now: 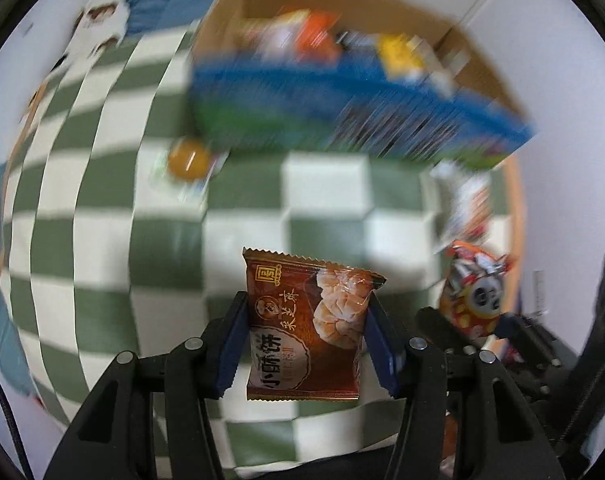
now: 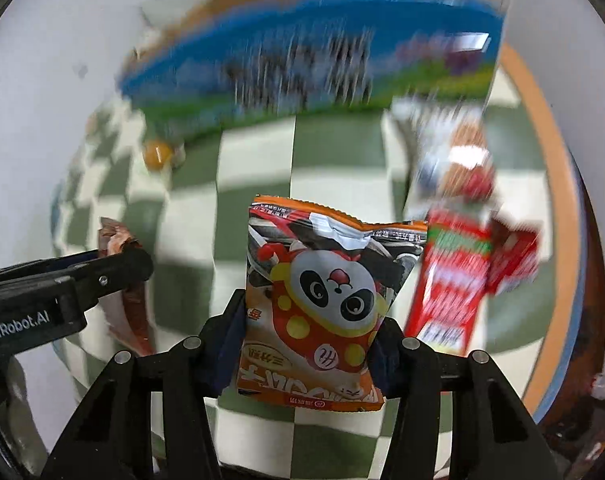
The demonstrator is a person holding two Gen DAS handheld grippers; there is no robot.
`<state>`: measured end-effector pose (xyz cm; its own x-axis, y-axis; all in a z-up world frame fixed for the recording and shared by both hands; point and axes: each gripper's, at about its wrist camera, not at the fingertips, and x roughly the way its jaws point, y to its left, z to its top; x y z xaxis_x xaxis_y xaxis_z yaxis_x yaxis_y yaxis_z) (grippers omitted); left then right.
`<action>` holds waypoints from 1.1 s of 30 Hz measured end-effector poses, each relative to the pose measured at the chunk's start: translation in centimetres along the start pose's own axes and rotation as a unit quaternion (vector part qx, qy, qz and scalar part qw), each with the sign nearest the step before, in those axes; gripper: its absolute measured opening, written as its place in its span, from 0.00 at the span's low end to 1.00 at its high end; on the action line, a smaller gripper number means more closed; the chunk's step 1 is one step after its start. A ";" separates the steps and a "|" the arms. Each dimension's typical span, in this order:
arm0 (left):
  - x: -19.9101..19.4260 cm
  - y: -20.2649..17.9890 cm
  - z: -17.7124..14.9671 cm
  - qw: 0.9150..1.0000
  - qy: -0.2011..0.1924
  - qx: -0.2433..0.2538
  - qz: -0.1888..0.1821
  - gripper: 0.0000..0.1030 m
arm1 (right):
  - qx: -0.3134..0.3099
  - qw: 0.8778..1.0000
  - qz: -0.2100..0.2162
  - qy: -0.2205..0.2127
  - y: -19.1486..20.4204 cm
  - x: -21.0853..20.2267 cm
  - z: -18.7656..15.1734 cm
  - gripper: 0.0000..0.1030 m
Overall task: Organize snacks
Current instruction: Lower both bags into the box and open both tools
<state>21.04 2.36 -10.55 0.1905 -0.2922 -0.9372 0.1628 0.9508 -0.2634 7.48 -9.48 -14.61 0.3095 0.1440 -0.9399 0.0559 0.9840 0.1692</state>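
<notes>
The left gripper (image 1: 306, 320) is closed on a brown pastry packet (image 1: 306, 324), its blue pads pressing both side edges, the packet upright and lifted above the checked cloth (image 1: 102, 240). The right gripper (image 2: 308, 332) is likewise clamped on an orange panda packet (image 2: 322, 300), held upright just beside the left one. Taking the cardboard box (image 1: 342, 60) as landmark: both held packets hang in front of it, well apart from it. A red packet (image 2: 450, 280) lies on the cloth in front of the box's right end, with more blurred wrappers (image 2: 454, 160) between it and the box. A small orange jelly cup (image 1: 188, 159) sits just before the box's left corner. Snacks fill the box, blurred.
</notes>
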 end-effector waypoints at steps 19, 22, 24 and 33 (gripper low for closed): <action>2.4 -4.4 23.7 1.000 -0.013 0.005 0.001 0.51 | 0.013 0.999 0.020 -0.037 -6.3 -3.0 28.0 0.54; 5.2 -3.7 25.5 1.000 0.015 -0.001 0.009 0.51 | -0.003 1.000 0.005 -0.001 -6.6 0.3 29.7 0.54; 6.7 -3.3 26.5 0.999 0.029 0.001 0.016 0.51 | -0.010 1.000 0.000 0.020 -6.7 2.4 30.2 0.54; 11.9 -2.3 28.2 0.996 0.080 -0.007 0.029 0.52 | -0.029 0.996 -0.014 0.078 -6.6 8.0 30.7 0.58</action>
<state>50.20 -6.15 -14.63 0.0425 -0.2169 -0.9753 0.1415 0.9676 -0.2091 38.69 -18.00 -14.15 0.1566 0.1266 -0.9795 0.0053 0.9916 0.1290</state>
